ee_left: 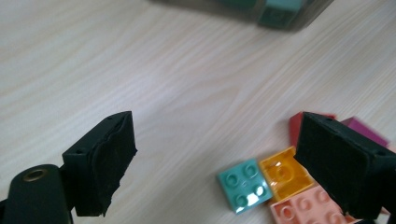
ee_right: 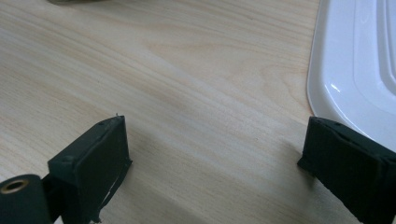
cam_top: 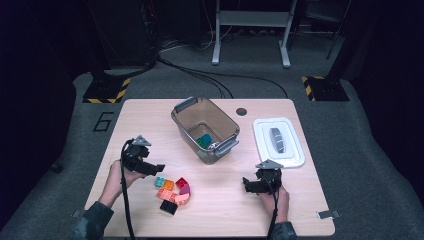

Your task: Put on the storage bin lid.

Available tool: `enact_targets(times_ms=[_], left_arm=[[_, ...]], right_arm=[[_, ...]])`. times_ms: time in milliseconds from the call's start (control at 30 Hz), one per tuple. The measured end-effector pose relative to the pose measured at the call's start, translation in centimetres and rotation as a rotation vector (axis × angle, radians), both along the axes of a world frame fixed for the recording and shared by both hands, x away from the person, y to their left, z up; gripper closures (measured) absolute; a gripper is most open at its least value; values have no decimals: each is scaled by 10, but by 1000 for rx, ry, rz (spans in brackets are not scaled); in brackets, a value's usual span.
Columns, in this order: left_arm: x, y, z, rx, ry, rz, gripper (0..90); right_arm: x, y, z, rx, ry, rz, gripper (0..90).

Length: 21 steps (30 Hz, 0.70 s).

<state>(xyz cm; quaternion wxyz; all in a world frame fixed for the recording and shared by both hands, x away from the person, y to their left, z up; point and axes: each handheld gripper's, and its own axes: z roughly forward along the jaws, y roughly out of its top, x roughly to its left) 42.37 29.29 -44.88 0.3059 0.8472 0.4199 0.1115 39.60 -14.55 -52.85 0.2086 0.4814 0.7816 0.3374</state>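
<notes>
A small pile of loose bricks (cam_top: 172, 191) lies on the wooden table (cam_top: 150, 115) at the front left: teal, orange, red, magenta, pink and black. My left gripper (cam_top: 157, 169) hovers just left of the pile, open, with bare table between its pads. In the left gripper view its jaws (ee_left: 215, 140) stand wide, and a teal brick (ee_left: 243, 185), an orange brick (ee_left: 285, 173) and a pink brick (ee_left: 308, 210) sit by the right jaw. My right gripper (cam_top: 251, 184) rests low at the front right, open and empty (ee_right: 215, 140).
A clear plastic bin (cam_top: 186, 131) with grey handles stands at the table's middle and holds a teal brick (cam_top: 204, 140). Its white lid (cam_top: 295, 150) lies to the right, close to my right gripper (ee_right: 359, 65). Cables and stands fill the floor behind.
</notes>
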Motion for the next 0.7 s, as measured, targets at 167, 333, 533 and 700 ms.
enact_targets(times_ms=[167, 333, 533, 700], left_arm=[[-2, 2, -24, 17, 39, 17, 123], [-4, 2, -37, 19, 51, 14, 125], [-9, 2, -44, 12, 48, 30, 123], [-7, 7, -45, 27, 43, 48, 126]], right_arm=[[0, 0, 0, 0, 0, 0, 62], [0, 0, 0, 0, 0, 0, 62], [0, 0, 0, 0, 0, 0, 62], [0, 0, 0, 0, 0, 0, 62]])
